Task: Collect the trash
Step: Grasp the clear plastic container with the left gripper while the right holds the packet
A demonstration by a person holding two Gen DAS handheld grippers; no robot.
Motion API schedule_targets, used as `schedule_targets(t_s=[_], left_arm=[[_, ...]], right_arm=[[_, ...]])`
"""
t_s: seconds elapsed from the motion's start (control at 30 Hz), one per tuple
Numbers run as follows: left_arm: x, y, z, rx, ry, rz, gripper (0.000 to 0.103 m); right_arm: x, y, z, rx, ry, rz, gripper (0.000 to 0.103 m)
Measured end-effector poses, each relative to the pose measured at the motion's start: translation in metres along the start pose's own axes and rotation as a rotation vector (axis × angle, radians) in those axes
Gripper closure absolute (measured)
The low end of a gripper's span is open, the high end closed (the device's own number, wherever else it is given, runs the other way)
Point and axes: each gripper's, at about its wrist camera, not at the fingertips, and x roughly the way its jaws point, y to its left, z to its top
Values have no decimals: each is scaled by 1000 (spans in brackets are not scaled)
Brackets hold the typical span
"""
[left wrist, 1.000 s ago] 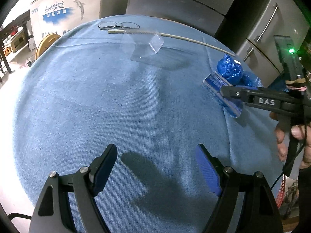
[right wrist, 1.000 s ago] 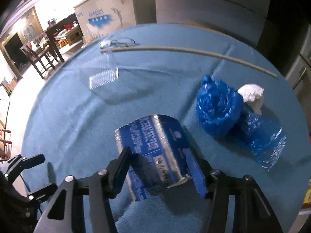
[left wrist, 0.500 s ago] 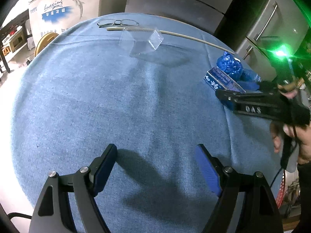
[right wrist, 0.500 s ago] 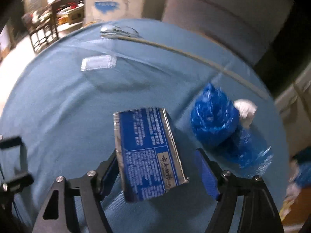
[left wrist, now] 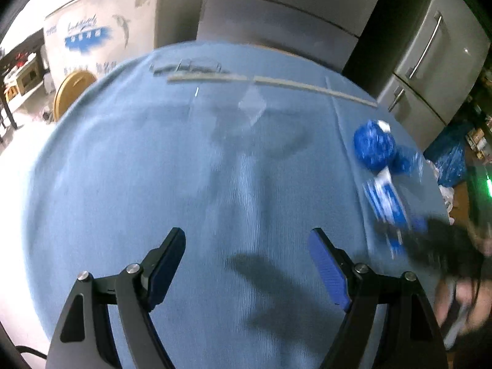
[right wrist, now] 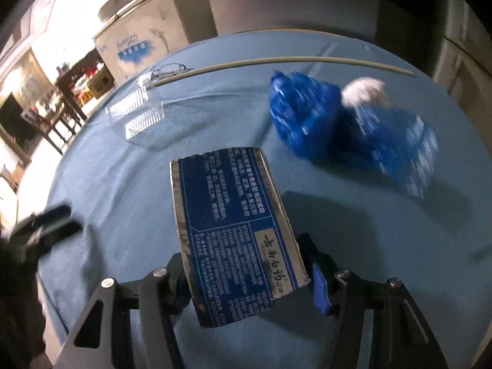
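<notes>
Two grippers over a round table w/ blue cloth [left wrist: 123, 184]. Right gripper [right wrist: 246, 273]: jaws closing, flat blue carton [right wrist: 233, 224] between them, pads on both its long edges near the lower end, so it looks gripped. Carton is a flattened rectangle w/ white print & silver edge strips. Long axis runs away from the gripper, up the frame & leaning a bit left; printed face toward the cam, free short end pointing toward the far side of the table, the near end by the gripper body. In the left wrist view the same carton [left wrist: 386, 200] shows at the right edge of the table, blurred, just this side of the blue bag. Can't tell if it's clear of the cloth.

Left gripper [left wrist: 247, 264]: jaws wide apart, nothing between, only bare cloth & its own shadow below.

Other trash on the table: crumpled blue plastic bag [right wrist: 307, 113] right of the carton's far end, white paper wad [right wrist: 364, 90] touching it at the back; clear plastic tray [right wrist: 138, 113] to the carton's left, well apart. Along the far edge: long thin stick [right wrist: 276, 61], eyeglasses [right wrist: 169, 69] just by its left end.
</notes>
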Motion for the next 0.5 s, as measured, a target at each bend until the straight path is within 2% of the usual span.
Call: schedule_targets(t_s=[0.13,0.27,0.4,0.5], left_arm=[[13,-3,40,42,-21,20,21],[36,-9,72,163,-9,61,21],[59,-8,85,293,1,161,21],[78,-6,89,339,40,196,21]], right_arm=[[-17,-4,-27,58,-25,23,39],[-26,-8,-41,96,-38,42,39],[-31,-10,-46,110,-50,51,39],[-33,-12,-48,120,-54,57,39]])
